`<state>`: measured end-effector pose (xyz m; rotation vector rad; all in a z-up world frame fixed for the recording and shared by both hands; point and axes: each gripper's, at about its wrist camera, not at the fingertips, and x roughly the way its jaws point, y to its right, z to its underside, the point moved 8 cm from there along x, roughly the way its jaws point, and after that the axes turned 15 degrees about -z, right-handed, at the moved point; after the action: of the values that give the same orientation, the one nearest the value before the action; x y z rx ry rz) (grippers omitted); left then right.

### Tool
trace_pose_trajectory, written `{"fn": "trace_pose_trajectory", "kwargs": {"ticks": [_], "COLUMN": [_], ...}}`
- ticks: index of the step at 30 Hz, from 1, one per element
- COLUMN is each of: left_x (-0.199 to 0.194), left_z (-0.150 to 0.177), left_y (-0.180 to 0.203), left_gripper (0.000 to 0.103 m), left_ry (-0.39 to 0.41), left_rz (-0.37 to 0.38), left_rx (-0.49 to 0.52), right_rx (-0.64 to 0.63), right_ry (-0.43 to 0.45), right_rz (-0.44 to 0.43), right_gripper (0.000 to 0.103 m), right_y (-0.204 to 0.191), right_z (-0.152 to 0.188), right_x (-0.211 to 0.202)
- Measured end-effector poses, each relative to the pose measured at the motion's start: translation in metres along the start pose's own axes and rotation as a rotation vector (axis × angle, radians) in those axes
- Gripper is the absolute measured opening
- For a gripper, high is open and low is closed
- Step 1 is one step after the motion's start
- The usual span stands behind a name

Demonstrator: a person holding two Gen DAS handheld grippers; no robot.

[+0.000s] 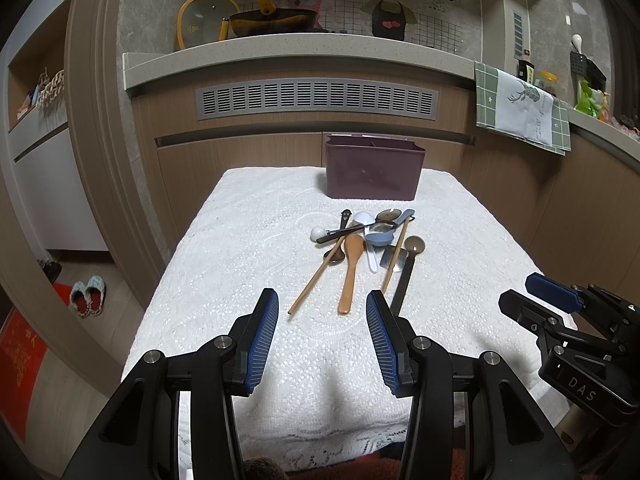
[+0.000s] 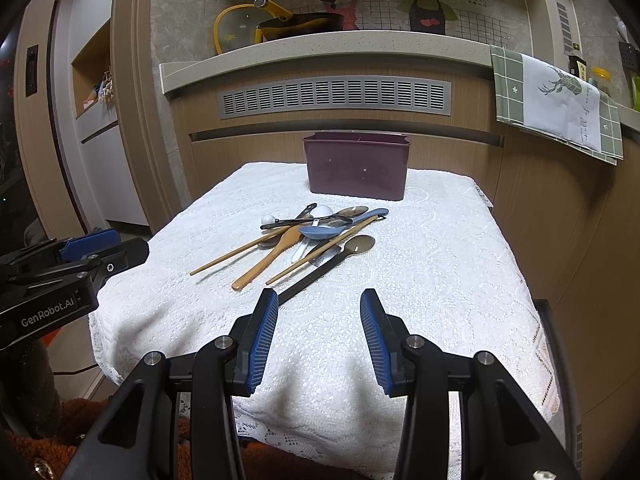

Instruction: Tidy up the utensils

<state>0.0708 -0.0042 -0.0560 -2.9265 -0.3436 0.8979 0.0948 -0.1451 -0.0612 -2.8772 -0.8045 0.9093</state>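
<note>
A heap of utensils lies mid-table on a white lace cloth: a wooden spoon, wooden chopsticks, a blue spoon, a white spoon, metal spoons and a black-handled ladle. Behind them stands a dark purple holder. My left gripper is open, short of the heap, nothing between its blue pads. My right gripper is open too, its left fingertip close to the ladle handle. The holder and wooden spoon show in the right wrist view.
A kitchen counter with a grey vent rises just behind the table. A yellow-handled wok and glass lid sit on top, and a green checked towel hangs at right. Slippers lie on the floor at left.
</note>
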Motion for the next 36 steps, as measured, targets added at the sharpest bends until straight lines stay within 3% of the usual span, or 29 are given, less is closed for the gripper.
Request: {"fn": "trace_pose_trajectory", "kwargs": {"ticks": [14,21,26,29,36], "left_x": [0.017,0.066,0.108,0.13,0.176], "left_z": [-0.002,-0.014,-0.024,-0.029,-0.05], "left_y": [0.0,-0.002,0.001,0.005,0.018], "left_gripper": [0.047,0.047,0.047,0.047,0.047], "left_ry": [-0.028,-0.088,-0.163,-0.196,-0.275], "left_rz": [0.035,0.08,0.161,0.171,0.236], "left_rx": [-0.001,-0.032,-0.033,0.017,0.028], "right_rx": [0.011,0.027,0.022,0.064,0.107], "right_ry": [0.005,0.01,0.008,-0.042,-0.107], "right_rz": [0.001,0.025,0.04,0.021,0.013], "right_gripper": [0.04,0.04,0.039,0.039,0.039], "right_y": [0.005,0.035,0.056,0.066,0.087], "right_z": [-0.004,-0.02,-0.039,-0.044,-0.051], "right_x": [0.004,0.029,0.049,0.064,0.098]}}
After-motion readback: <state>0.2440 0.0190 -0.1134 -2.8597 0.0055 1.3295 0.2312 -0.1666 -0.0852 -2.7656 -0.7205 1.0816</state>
